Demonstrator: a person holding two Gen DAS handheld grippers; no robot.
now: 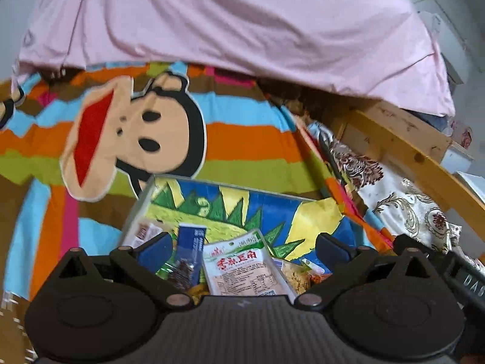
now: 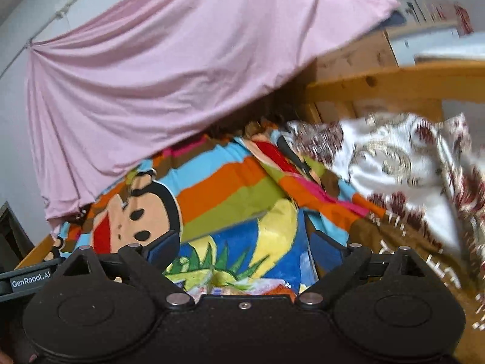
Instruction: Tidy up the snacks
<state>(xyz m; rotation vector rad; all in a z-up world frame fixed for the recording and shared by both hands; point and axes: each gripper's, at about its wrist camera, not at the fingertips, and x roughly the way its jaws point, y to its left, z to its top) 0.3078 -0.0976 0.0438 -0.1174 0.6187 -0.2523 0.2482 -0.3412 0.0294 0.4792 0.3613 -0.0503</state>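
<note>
An open box [image 1: 142, 203], painted blue, yellow and green inside, lies on the bed and holds several snack packets. Among them are a white packet with red characters [image 1: 242, 270], a blue packet [image 1: 189, 251] and a pack of yellowish snacks [image 1: 295, 276]. My left gripper [image 1: 242, 250] is above the box with its jaws wide open and nothing between the pads. In the right wrist view the same box [image 2: 272, 236] lies just ahead. My right gripper [image 2: 245, 250] is open and empty over the box's right side. Only the packet tops [image 2: 242, 288] show there.
A striped blanket with a cartoon monkey [image 1: 136, 133] covers the bed. A pink cloth [image 1: 227, 15] hangs behind it. A wooden bed frame [image 1: 409, 148] and a white cloth with a maroon pattern [image 2: 409, 157] lie to the right.
</note>
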